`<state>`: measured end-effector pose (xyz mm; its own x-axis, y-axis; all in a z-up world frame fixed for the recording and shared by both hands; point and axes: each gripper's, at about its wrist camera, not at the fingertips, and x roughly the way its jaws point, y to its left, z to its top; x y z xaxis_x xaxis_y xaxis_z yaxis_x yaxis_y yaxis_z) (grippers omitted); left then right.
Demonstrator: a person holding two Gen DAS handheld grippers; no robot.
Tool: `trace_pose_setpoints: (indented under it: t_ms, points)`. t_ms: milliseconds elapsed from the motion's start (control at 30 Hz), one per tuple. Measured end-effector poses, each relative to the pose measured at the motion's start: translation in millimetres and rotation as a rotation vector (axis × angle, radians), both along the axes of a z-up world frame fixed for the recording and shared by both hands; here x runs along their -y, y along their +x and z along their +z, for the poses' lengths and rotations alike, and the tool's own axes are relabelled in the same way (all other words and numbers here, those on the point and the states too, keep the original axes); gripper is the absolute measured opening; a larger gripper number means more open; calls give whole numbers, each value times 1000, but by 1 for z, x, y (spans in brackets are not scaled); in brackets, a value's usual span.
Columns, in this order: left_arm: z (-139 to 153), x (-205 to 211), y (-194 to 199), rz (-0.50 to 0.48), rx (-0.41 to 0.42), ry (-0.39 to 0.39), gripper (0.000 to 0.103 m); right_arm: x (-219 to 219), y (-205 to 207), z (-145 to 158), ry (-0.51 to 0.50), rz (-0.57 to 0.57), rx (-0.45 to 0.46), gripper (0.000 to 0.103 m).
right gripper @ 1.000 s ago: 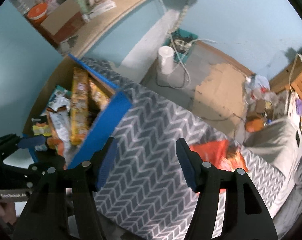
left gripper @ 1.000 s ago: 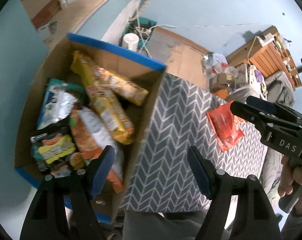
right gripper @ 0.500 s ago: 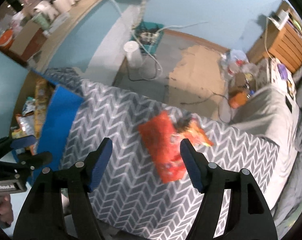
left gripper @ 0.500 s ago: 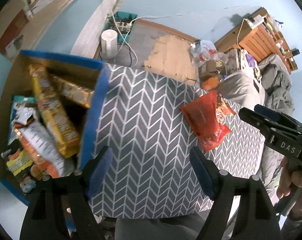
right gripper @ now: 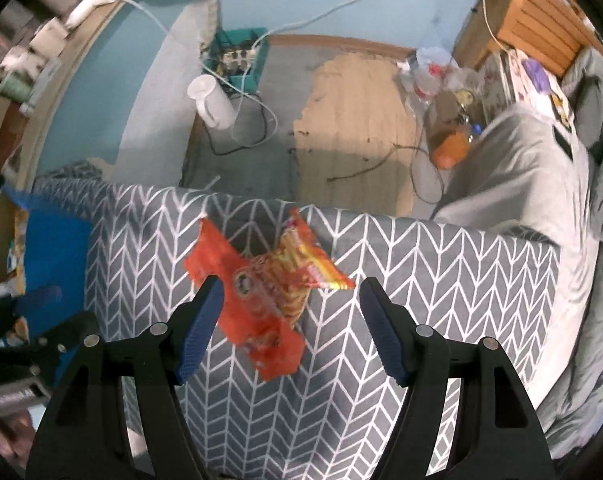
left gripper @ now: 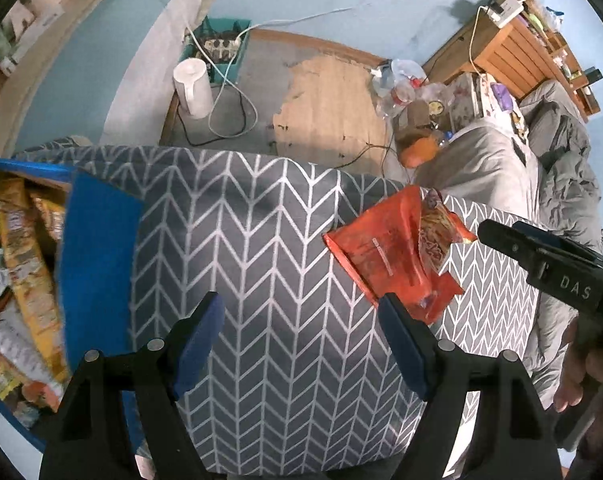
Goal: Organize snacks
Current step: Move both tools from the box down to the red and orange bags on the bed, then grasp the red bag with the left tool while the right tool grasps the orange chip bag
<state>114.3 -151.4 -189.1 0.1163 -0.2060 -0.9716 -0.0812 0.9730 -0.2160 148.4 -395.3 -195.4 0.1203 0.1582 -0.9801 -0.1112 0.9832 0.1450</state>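
Observation:
Two snack packets lie overlapping on the grey chevron tablecloth point(left gripper: 261, 248): a red one point(left gripper: 381, 260) and an orange-yellow one point(left gripper: 437, 232). My left gripper point(left gripper: 301, 320) is open over bare cloth, with the red packet just past its right finger. In the right wrist view my right gripper point(right gripper: 291, 300) is open above the red packet point(right gripper: 245, 292) and the orange-yellow packet point(right gripper: 301, 268), pads apart from both. A cardboard box with a blue rim point(left gripper: 97, 248) stands at the left and holds several snack bags point(left gripper: 25, 280).
The table's far edge drops to a floor with a white jug point(left gripper: 191, 88), a teal basket of plugs point(left gripper: 221, 48), cables and a cardboard sheet point(left gripper: 329, 108). A bed with grey bedding point(left gripper: 501, 160) is at the right. The right gripper's body point(left gripper: 549, 268) shows in the left wrist view.
Both grippers swung right and down, away from the box and over the cloth. The two packets now sit below the right gripper. Both sets of jaws stand a little wider.

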Motion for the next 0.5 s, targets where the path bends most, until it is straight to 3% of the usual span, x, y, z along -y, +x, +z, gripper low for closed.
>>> trace_pose_setpoints:
  t_ms: [500]
  points:
    - [-42,13,20,126,-68,-24,81,7,30,-60,-2,-138,-96,71]
